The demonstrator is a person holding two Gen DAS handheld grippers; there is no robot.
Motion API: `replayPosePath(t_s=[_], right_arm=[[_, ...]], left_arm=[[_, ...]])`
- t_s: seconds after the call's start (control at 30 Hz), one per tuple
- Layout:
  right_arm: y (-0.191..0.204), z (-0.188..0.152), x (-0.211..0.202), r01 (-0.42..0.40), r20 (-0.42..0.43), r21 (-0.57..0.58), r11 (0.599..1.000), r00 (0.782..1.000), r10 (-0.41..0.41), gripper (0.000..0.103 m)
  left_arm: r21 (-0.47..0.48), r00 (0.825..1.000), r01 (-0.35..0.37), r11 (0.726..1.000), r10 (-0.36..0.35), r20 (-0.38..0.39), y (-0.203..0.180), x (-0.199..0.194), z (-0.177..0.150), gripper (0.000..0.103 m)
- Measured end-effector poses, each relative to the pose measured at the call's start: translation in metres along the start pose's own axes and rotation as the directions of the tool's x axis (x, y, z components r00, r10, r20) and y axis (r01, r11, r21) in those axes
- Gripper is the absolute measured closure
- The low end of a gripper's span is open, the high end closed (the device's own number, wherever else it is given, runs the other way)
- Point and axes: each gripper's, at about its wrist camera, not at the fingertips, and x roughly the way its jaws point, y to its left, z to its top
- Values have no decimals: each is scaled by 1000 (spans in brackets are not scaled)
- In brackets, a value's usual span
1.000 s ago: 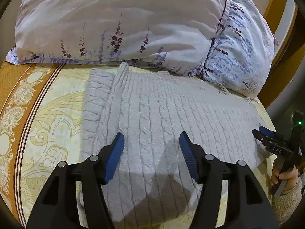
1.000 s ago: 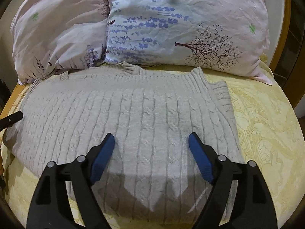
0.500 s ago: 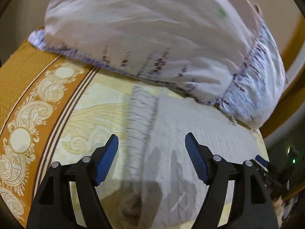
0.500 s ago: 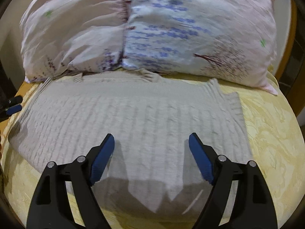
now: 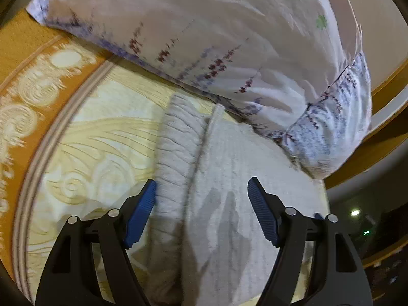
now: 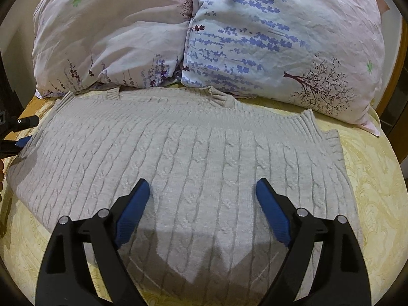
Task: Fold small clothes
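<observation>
Grey knit sweater (image 6: pixel 193 158) flat on bedspread (image 6: pixel 369 178); left claw (image 5: pixel 201 204) wide, empty; right claw (image 6: pixel 202 204) opening, empty.

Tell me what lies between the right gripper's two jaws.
Only the grey cable-knit sweater, flat on the bedspread beneath the right gripper, whose jaws are opening, ungripped; right wrist view.

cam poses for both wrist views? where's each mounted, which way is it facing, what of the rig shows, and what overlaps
Left wrist: on the left gripper, tilted down over the sweater at its left ribbed edge; own black fingers and blue pads, jaws apart, nothing between.
Right wrist: on the right gripper, angled down across the sweater's middle toward two pillows; own jaws opening, empty; the left gripper's tips at the left edge.
Shared: sweater, pillows, yellow bedspread.
</observation>
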Motion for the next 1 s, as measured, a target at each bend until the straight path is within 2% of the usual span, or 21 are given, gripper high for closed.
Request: replayPosePath(t_s=[0.13, 0.17, 0.23, 0.33, 0.4, 0.5, 0.57, 0.8, 1.0], right_arm=[[-1, -1, 0, -6, 5, 3, 1000, 1000, 6, 16], [-1, -1, 0, -8, 5, 5, 1000, 1000, 8, 16], [-1, 0, 1, -10, 7, 6, 1000, 1000, 10, 16], [-1, -1, 1, -13, 9, 6, 1000, 1000, 13, 16], [-2, -1, 1, -15, 9, 8, 1000, 1000, 15, 16], [-2, -1, 1, -18, 9, 9, 1000, 1000, 18, 16], [-2, -1, 1, -21, 8, 10, 1000, 1000, 21, 15], [-7, -2, -3, -40, 8, 31, 999, 999, 40, 16], [-23, -3, -18, -47, 43, 71, 996, 998, 44, 16]], left_arm=[[1, 1000, 8, 1000, -8, -10, -4, 4, 1, 33], [0, 1000, 11, 1000, -11, -16, -4, 6, 2, 38], [-11, 1000, 15, 1000, -15, -23, -5, 8, 2, 41], [-23, 999, 18, 1000, -19, -43, -8, 14, 1, 51], [-18, 998, 10, 1000, -11, -60, -12, 19, 0, 64], [-6, 997, -1, 1000, 0, -78, -23, 25, -4, 77], [-8, 997, 8, 1000, -9, -72, -29, 25, -4, 79], [-13, 991, 121, 993, -122, -46, -64, 15, 1, 83], [12, 962, 261, 965, -259, -87, -116, 22, 8, 83]])
